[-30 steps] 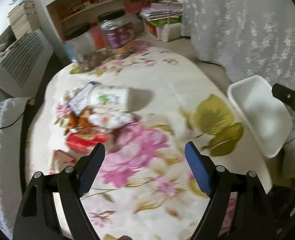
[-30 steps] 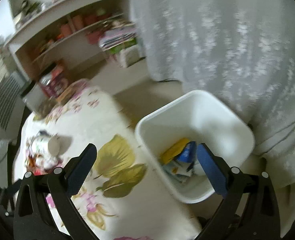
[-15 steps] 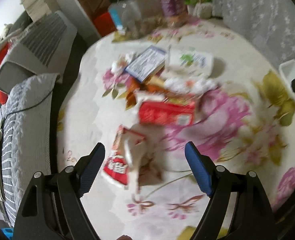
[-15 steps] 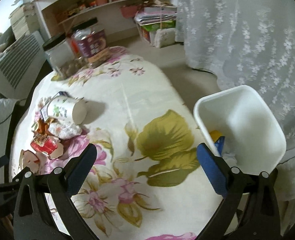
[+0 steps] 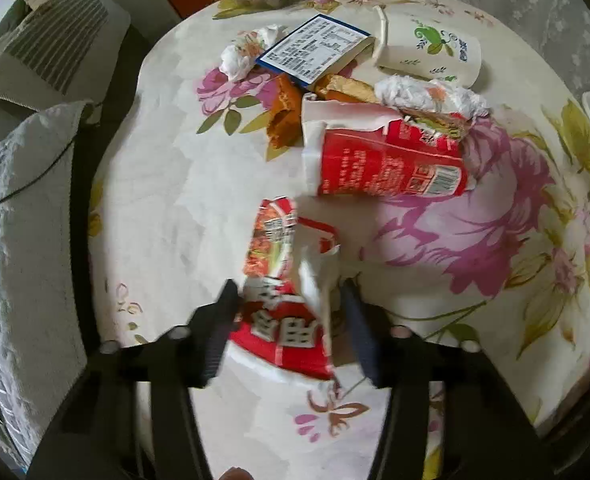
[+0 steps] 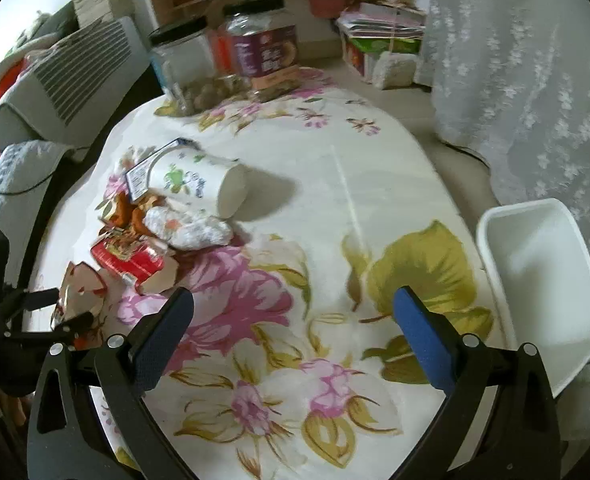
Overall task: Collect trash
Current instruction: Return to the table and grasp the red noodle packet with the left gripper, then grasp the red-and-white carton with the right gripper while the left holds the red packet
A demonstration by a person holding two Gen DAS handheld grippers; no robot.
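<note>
Floral tablecloth point(image 5: 435, 240) everywhere; my left gripper point(image 5: 291, 304) is closing around the torn red wrapper point(image 5: 283, 300), contact too blurry to call. Right gripper point(image 6: 293, 322) gapes empty; white bin point(image 6: 535, 280) half cropped.

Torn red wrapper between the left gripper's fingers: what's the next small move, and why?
Probably finish closing, then lift. The left gripper has its jaws closing around the torn red wrapper, which sits between them on the table. The right gripper is open and empty, and the white bin waits off the table's edge.
</note>
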